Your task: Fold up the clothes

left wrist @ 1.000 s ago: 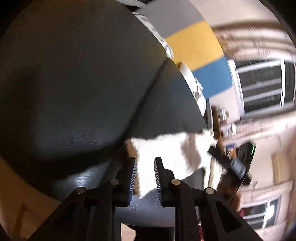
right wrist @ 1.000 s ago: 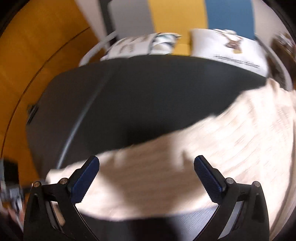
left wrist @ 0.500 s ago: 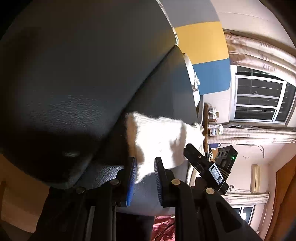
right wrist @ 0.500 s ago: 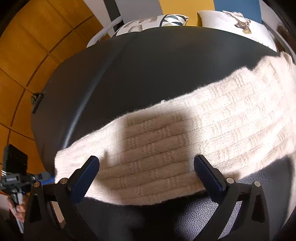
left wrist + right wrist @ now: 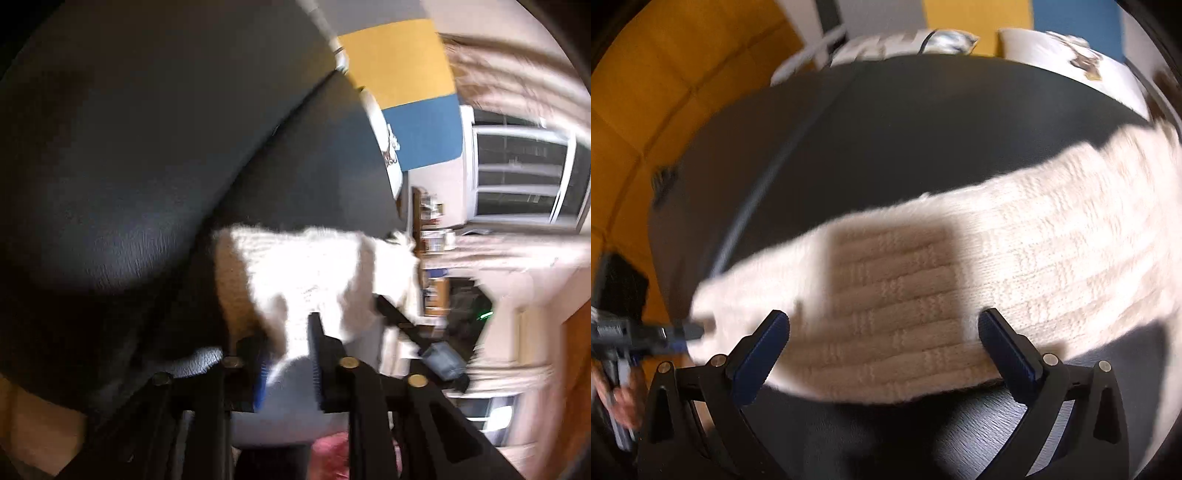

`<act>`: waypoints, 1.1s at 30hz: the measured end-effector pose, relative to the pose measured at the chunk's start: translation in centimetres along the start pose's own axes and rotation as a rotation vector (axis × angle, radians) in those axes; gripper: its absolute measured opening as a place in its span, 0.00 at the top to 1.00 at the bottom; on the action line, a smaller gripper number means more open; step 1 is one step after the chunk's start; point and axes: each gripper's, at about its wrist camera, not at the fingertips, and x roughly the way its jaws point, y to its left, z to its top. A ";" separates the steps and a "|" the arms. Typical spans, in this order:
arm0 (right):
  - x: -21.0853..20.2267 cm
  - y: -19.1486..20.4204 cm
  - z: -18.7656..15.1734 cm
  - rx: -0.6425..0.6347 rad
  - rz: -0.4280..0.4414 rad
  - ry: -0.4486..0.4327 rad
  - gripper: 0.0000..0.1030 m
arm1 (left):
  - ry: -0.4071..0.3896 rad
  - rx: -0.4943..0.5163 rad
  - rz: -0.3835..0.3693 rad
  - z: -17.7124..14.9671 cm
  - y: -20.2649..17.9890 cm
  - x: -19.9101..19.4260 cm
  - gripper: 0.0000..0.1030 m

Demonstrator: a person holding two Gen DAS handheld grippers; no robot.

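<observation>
Because the cream knitted garment [image 5: 960, 280] lies as a long band from lower left to upper right across the dark surface [image 5: 923, 140], its near edge sits between the wide-apart fingers of the right claw [image 5: 882, 339], touching neither. At the lower middle of the left view, the left claw [image 5: 288, 354] has pinched the garment's end corner [image 5: 291, 332].

A bed covered in dark leather-like material [image 5: 923, 140] carries a cream cable-knit sweater [image 5: 1034, 266] spread across its near part. Two printed pillows [image 5: 1067, 55], blurred, seem to rest at its far end.
</observation>
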 end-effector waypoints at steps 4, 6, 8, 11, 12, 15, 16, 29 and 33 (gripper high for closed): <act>-4.2 -2.1 0.9 0.030 -0.079 -0.100 0.00 | -0.149 0.138 0.035 -0.4 -2.1 -2.0 0.99; -4.1 -3.7 1.8 0.057 -0.128 -0.086 0.00 | -0.248 0.240 0.087 -0.8 -3.7 -3.6 0.98; -2.3 -7.3 3.0 0.137 -0.073 0.013 0.00 | -0.325 0.335 0.128 -1.3 -5.4 -5.0 0.98; -0.4 -6.2 3.9 0.123 -0.113 -0.008 0.00 | -0.357 0.423 0.157 -2.1 -6.5 -6.2 0.98; 0.2 -4.9 4.4 0.093 -0.152 -0.013 0.00 | -0.332 0.432 0.199 -2.0 -6.1 -5.8 0.98; 1.9 -1.6 4.0 0.062 -0.214 -0.025 0.00 | -0.231 0.325 0.266 -1.0 -2.7 -4.3 0.98; 1.9 -1.2 4.4 0.051 -0.193 -0.013 0.00 | -0.212 0.271 0.284 -0.7 -1.5 -4.0 0.98; -1.1 -11.5 11.3 -0.086 -0.403 0.072 0.00 | -0.334 0.218 0.265 2.4 0.5 -6.0 0.98; 2.6 -11.8 15.2 0.069 -0.363 0.013 0.00 | -0.426 0.251 0.338 4.3 0.0 -7.0 0.98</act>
